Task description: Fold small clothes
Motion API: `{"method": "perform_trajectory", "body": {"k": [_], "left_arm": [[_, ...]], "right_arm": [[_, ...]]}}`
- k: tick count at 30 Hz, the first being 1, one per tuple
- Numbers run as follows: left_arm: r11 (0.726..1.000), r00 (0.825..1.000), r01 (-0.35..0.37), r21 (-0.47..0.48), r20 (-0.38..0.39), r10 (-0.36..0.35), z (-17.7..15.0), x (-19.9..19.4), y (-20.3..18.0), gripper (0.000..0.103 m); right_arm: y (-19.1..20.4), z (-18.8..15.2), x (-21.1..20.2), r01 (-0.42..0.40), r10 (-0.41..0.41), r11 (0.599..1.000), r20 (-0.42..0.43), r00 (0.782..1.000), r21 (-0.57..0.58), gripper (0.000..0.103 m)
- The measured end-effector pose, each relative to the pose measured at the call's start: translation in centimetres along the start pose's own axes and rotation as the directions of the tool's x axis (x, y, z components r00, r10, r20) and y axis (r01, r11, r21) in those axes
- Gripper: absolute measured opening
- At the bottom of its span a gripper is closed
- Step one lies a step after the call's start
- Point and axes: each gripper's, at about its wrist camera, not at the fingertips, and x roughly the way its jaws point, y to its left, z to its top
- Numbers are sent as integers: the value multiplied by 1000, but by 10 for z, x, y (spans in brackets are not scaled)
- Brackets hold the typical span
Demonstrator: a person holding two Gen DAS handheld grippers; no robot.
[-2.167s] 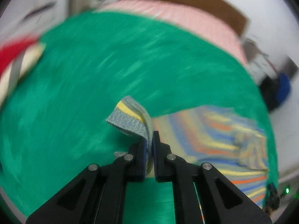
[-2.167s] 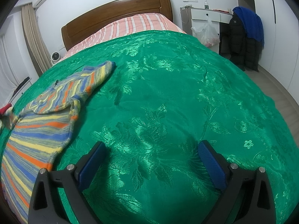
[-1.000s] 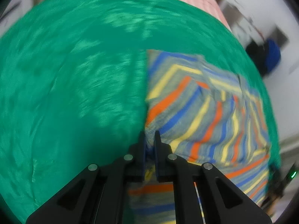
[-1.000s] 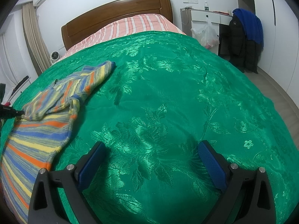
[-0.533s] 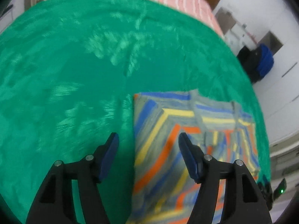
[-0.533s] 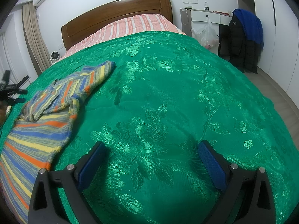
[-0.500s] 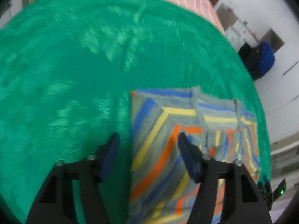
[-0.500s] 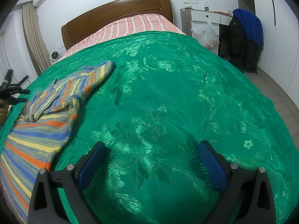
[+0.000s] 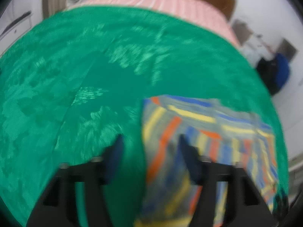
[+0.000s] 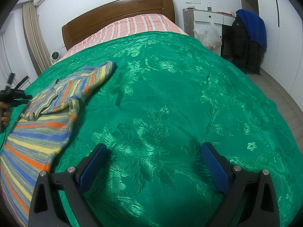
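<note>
A small striped sweater (image 10: 56,102) in blue, yellow, orange and grey lies flat near the left edge of the green bedspread (image 10: 170,94), one sleeve folded across its body. The left wrist view is blurred. It shows the sweater (image 9: 208,132) below my left gripper (image 9: 151,151), whose jaws are opening. The sweater's left edge shows in the gap between them, and the pads do not press on it. In the right wrist view the left gripper (image 10: 15,96) hovers at the sweater's far side, held by a hand (image 10: 3,113). My right gripper (image 10: 153,149) stands open over bare bedspread.
A wooden headboard (image 10: 117,15) and a pink striped sheet (image 10: 136,24) lie at the bed's far end. Right of the bed stand a white desk with a plastic bag (image 10: 208,34) and dark and blue jackets (image 10: 248,37). A small fan (image 10: 55,55) stands by the curtain.
The left gripper was shut on the sweater's edge a second ago. It has let go, spread its jaws and lifted off. The right gripper has not moved.
</note>
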Motion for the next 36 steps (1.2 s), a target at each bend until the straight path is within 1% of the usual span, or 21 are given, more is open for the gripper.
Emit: {"method": "perform_trajectory", "body": {"k": [1, 2, 3, 4, 5, 6, 7, 9, 11, 14, 16, 18, 19, 21, 22, 23, 25, 26, 29, 32, 36], "left_arm": [[1000, 1000, 2, 30, 8, -3, -9, -7, -4, 88], [995, 1000, -7, 95, 7, 7, -24, -12, -14, 95], [986, 999, -32, 164, -14, 35, -37, -10, -22, 96], [966, 994, -80, 247, -49, 94, -50, 0, -31, 96], [937, 981, -140, 321, -83, 175, -63, 13, -36, 96], [928, 979, -147, 341, -84, 186, -71, 17, -34, 96], [940, 985, -135, 313, -59, 161, -74, 10, -29, 96], [966, 987, -129, 225, -64, 147, -69, -8, -24, 93], [973, 996, -84, 216, -19, 90, -68, -29, -36, 93], [949, 998, -62, 310, 33, 54, -71, -46, -79, 95], [926, 998, -59, 373, 40, 48, -75, -41, -106, 96], [910, 997, -68, 408, 6, 72, -81, -19, -127, 96], [911, 996, -62, 407, -37, 84, -88, -5, -135, 94], [917, 993, -11, 399, -104, 57, -101, 3, -142, 85], [915, 993, 7, 403, -110, 41, -107, 1, -143, 85], [902, 995, 19, 431, -94, 24, -116, -7, -146, 89], [871, 997, -11, 491, -59, 46, -126, -14, -148, 95], [865, 997, -16, 501, -61, 54, -130, -14, -147, 95], [898, 996, 3, 440, -86, 39, -126, -6, -143, 101], [902, 996, -11, 432, -72, 46, -126, -4, -144, 103], [917, 996, -8, 399, -77, 42, -125, -26, -131, 100]], "right_arm": [[0, 0, 0, 0, 0, 1000, 0, 1000, 0, 98], [0, 0, 0, -1, 1, 1000, 1, 1000, 1, 98], [1, 0, 0, 0, 0, 1000, 0, 1000, 0, 98], [1, 0, 0, 0, 0, 1000, 0, 1000, 0, 98], [1, 0, 0, 1, -1, 1000, -1, 1000, 0, 98], [1, 0, 0, 2, -2, 1000, -1, 1000, 0, 98], [2, 0, 0, 4, -4, 1000, -3, 1000, -1, 98], [3, 0, 0, 10, -10, 1000, -5, 1000, -5, 98], [4, 1, 1, 18, -18, 1000, -7, 1000, -11, 98], [4, 1, 1, 23, -23, 1000, -7, 1000, -14, 98], [4, 1, 2, 24, -24, 1000, -8, 1000, -14, 98], [5, 1, 2, 28, -28, 999, -9, 1000, -17, 98], [5, 0, 2, 28, -29, 999, -9, 1000, -17, 98], [5, 0, 2, 26, -27, 1000, -8, 1000, -15, 98], [6, 0, 2, 26, -26, 1000, -8, 1000, -15, 98], [5, 0, 2, 26, -26, 1000, -8, 1000, -15, 98], [5, 0, 2, 26, -26, 1000, -7, 1000, -14, 98], [5, 0, 2, 24, -24, 1000, -5, 1000, -13, 98], [5, -2, 1, 23, -23, 1000, -2, 1000, -12, 98], [4, -2, 1, 28, -28, 999, -4, 1000, -15, 98], [3, -1, 1, 29, -29, 999, -7, 1000, -16, 99]]}}
